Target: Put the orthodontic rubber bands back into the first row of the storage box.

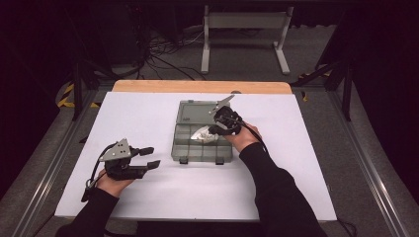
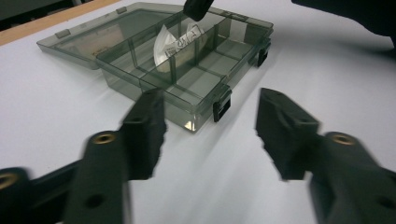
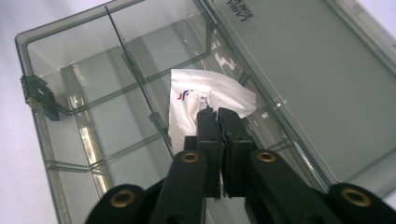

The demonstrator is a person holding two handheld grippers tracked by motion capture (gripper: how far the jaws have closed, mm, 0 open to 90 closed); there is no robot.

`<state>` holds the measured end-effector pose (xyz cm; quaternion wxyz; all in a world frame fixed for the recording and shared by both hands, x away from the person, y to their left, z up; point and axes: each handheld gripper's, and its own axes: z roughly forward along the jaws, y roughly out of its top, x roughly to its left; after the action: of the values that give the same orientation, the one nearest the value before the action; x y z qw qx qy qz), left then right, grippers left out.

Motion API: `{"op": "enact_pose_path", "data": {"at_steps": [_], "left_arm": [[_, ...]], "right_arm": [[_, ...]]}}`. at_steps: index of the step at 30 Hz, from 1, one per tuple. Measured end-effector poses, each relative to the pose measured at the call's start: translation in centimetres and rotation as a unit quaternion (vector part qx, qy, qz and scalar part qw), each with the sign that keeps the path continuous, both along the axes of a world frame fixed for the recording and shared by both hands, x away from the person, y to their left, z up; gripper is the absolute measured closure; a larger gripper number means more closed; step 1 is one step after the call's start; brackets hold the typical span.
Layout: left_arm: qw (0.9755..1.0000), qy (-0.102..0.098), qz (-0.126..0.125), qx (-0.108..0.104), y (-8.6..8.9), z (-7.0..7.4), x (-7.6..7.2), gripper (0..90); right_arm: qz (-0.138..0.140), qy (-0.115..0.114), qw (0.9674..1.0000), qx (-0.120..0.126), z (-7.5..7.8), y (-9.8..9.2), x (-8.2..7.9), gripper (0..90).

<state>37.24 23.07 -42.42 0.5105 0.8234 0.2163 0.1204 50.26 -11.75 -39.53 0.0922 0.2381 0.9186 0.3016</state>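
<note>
The packet [image 3: 205, 100] is clamped between the closed jaws of the right gripper [image 3: 217, 112] inside a middle compartment of the open box [image 1: 184, 148]. The left gripper [image 1: 150, 157] is held with jaws apart and empty, just beside the box on the table [image 1: 148, 197].

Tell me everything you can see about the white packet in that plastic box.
The packet is a small white sachet, crinkled and glossy like plastic film, with small red and blue print near one corner and grey lettering on one face. It stands tilted in a middle compartment of the open smoky-clear box, leaning on a divider. The right hand-held gripper has its jaws shut on the packet's edge; whether the packet touches the box floor can't be told.
</note>
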Motion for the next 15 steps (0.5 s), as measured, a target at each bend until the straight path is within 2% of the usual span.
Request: {"op": "enact_pose_path", "data": {"at_steps": [4,5,7,15], "left_arm": [[0.9999,0.001,0.007,0.008,-0.2,0.2,0.2,71.6],[0.9999,0.005,0.009,0.009,-0.3,0.3,0.4,71.6],[0.9999,0.002,0.011,0.009,-0.4,0.5,0.5,80.3],[0.9996,0.004,0.023,0.013,-1.2,1.5,1.3,89.4]], "right_arm": [[-0.003,-0.009,0.9999,0.005,0.7,-0.6,-0.5,90.0],[-0.004,-0.011,0.9999,0.008,0.9,-0.8,-0.7,90.0],[-0.006,-0.012,0.9998,0.012,1.3,-1.3,-1.1,90.0],[-0.024,-0.013,0.9992,0.031,2.3,-3.1,-2.0,90.0]]}}
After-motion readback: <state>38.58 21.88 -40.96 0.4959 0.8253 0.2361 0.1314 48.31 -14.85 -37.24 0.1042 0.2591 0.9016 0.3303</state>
